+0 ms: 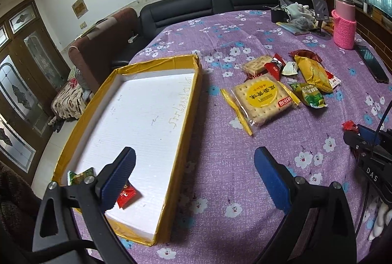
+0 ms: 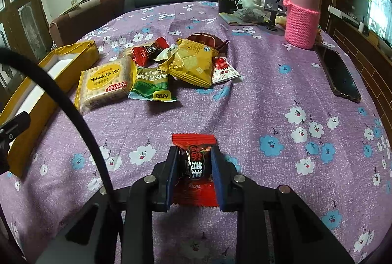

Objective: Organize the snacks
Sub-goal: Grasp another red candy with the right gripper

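The right gripper (image 2: 193,166) is clamped on a red candy (image 2: 194,163), so a pick is in hand; the left gripper (image 1: 194,173) gapes empty beside the yellow tray (image 1: 186,102). Next, I judge, the candy needs lifting across into that tray.

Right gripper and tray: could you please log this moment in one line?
right gripper: shut on red candy | left gripper: open, empty | tray: two snacks inside

The red packet (image 1: 127,196) in the tray (image 1: 181,141) is half hidden by the left gripper's finger (image 1: 117,178); its print can't be read.
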Demonstrator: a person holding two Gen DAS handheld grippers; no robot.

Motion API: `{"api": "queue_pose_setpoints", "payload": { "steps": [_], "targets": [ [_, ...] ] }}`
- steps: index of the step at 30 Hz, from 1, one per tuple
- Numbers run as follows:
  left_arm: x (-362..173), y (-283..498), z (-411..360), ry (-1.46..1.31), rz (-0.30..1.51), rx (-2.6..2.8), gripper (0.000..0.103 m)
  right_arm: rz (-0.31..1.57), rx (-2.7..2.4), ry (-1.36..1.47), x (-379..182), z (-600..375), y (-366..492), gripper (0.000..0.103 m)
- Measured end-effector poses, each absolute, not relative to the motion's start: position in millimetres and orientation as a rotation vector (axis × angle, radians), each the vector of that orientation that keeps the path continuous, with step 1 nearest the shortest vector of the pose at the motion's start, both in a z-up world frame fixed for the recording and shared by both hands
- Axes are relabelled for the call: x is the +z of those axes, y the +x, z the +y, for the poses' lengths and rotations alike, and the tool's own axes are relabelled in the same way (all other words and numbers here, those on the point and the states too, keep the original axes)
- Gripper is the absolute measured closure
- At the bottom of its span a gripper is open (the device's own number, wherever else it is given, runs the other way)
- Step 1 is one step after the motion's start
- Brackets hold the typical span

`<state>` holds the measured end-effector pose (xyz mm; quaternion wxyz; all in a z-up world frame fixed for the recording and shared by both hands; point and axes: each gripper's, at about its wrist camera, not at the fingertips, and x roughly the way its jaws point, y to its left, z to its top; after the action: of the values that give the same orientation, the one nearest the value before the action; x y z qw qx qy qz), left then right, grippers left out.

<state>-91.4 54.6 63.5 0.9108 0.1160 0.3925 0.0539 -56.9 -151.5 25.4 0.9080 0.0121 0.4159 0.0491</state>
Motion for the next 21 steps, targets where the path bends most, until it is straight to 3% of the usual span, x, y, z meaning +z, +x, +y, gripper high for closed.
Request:
{"api": "queue_pose_setpoints", "payload": {
  "steps": [21],
  "targets": [
    [56.9,-87.8,54.6,0.232,0.834,0.101,0.006,0.858,0.102,0.027,25.5,-151.6,-57.5,0.077]
  ]
}}
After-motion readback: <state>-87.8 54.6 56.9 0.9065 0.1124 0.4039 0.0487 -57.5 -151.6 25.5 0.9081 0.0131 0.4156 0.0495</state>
